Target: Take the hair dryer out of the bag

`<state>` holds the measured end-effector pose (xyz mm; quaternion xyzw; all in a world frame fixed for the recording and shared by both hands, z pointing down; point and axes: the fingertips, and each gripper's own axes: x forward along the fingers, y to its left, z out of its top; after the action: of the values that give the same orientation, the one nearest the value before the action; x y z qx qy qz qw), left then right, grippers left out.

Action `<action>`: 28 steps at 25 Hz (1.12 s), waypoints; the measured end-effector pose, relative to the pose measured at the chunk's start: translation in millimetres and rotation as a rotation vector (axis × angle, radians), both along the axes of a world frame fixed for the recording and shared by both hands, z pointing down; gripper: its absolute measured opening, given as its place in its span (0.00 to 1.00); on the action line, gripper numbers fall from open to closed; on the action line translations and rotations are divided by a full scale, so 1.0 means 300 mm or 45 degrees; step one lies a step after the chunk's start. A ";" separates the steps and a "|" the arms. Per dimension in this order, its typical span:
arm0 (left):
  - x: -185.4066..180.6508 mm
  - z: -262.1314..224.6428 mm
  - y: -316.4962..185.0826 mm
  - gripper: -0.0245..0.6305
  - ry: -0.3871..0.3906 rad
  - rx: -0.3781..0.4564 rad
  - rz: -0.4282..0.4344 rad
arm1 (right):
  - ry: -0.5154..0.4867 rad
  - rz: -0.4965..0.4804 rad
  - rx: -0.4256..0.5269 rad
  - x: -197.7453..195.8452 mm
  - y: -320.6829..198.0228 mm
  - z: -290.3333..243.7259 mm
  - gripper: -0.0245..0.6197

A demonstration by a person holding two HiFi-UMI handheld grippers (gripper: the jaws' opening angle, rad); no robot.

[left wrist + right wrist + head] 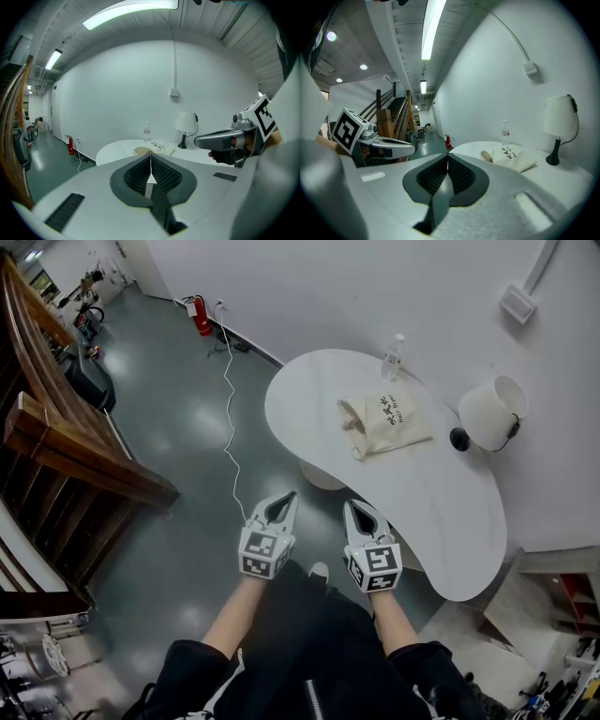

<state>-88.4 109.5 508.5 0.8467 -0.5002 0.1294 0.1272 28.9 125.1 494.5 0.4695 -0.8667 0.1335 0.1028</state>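
A cream cloth bag (386, 422) with dark print lies on the white table (450, 512), its mouth facing left; the hair dryer is hidden inside it. The bag shows far off in the left gripper view (152, 149) and in the right gripper view (511, 157). My left gripper (281, 502) and right gripper (360, 510) hang side by side over the floor, short of the table's near edge, both shut and empty, pointing toward the bag.
On the table stand a clear water bottle (393, 358) behind the bag and a white-shaded lamp (490, 415) at its right. A white cable (230, 418) runs across the grey floor. A red fire extinguisher (201, 317) stands by the wall. Wooden stairs (66, 437) rise at left.
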 end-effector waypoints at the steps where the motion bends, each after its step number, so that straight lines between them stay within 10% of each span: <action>1: 0.011 0.001 -0.013 0.06 -0.004 0.001 0.006 | -0.002 0.006 0.000 0.011 -0.013 0.002 0.05; 28: 0.151 0.079 -0.730 0.06 0.038 -0.051 0.272 | 0.100 0.183 -0.039 0.054 -0.675 0.031 0.05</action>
<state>-43.2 -109.5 532.3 0.8943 -0.4024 0.1395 0.1371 45.2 -77.3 503.7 0.5339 -0.8239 0.1353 0.1339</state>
